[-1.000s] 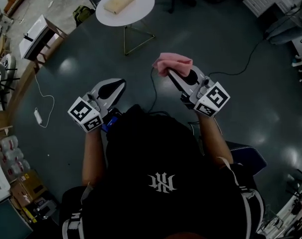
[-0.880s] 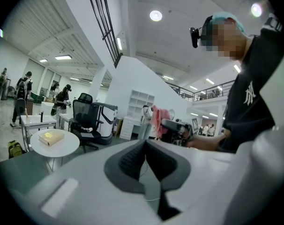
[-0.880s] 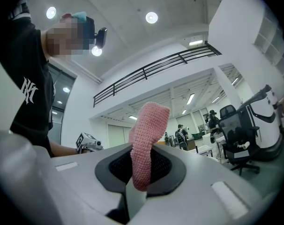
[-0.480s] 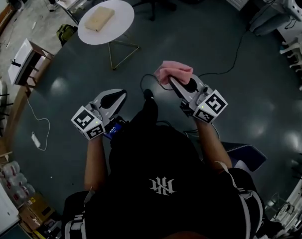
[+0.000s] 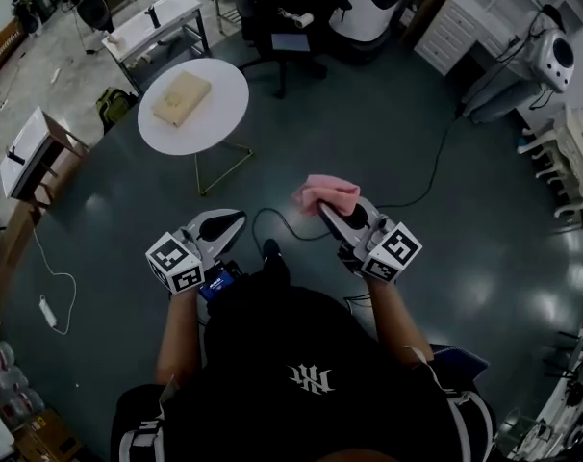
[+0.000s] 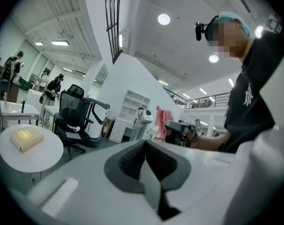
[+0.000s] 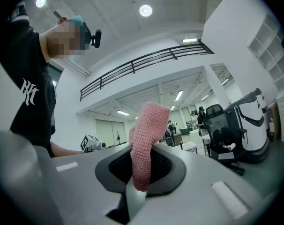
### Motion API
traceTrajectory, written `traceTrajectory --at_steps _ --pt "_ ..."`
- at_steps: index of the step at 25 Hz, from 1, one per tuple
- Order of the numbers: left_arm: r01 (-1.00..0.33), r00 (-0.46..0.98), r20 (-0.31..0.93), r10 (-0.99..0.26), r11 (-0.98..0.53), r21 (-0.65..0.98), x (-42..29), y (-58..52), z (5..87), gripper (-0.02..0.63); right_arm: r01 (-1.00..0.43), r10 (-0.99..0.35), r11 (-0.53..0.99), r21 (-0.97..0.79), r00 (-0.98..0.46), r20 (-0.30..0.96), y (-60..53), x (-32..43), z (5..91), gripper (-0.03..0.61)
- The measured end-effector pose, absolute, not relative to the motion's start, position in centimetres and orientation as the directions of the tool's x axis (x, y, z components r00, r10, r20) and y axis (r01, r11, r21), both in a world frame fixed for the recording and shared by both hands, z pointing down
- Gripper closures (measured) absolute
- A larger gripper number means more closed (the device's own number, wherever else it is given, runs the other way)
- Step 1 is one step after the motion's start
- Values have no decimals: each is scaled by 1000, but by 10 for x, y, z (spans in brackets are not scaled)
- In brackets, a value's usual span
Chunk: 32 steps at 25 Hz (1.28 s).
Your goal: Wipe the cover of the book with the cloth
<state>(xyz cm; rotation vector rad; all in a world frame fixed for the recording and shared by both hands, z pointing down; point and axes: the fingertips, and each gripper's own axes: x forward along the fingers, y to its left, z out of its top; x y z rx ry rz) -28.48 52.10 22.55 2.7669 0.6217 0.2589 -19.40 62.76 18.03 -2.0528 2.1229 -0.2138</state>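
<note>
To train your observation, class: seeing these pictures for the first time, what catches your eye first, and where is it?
The pink cloth stands out, pinched in the right gripper in front of the person. Further off, the tan book lies on a round white table, ahead to the left; the left gripper is shut and empty.

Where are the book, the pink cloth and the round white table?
book (image 5: 182, 98), head view, middle of its cover.
pink cloth (image 5: 325, 193), head view, its bunched top.
round white table (image 5: 220, 115), head view, bare tabletop.
</note>
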Motion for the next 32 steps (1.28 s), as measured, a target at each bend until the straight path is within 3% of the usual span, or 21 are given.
traceTrajectory --at_steps 9,17,32 --pt "334 923 75 377 -883 330 -165 405 215 611 -973 -993 103 -208 -111 30 518 -95 170 548" --pt "275 938 103 331 -890 363 -120 353 232 611 -958 -984 157 -241 -173 44 456 -43 180 548" --pt "-101 963 269 15 -906 411 -52 235 257 611 -862 -906 410 -296 -423 -24 310 81 196 548"
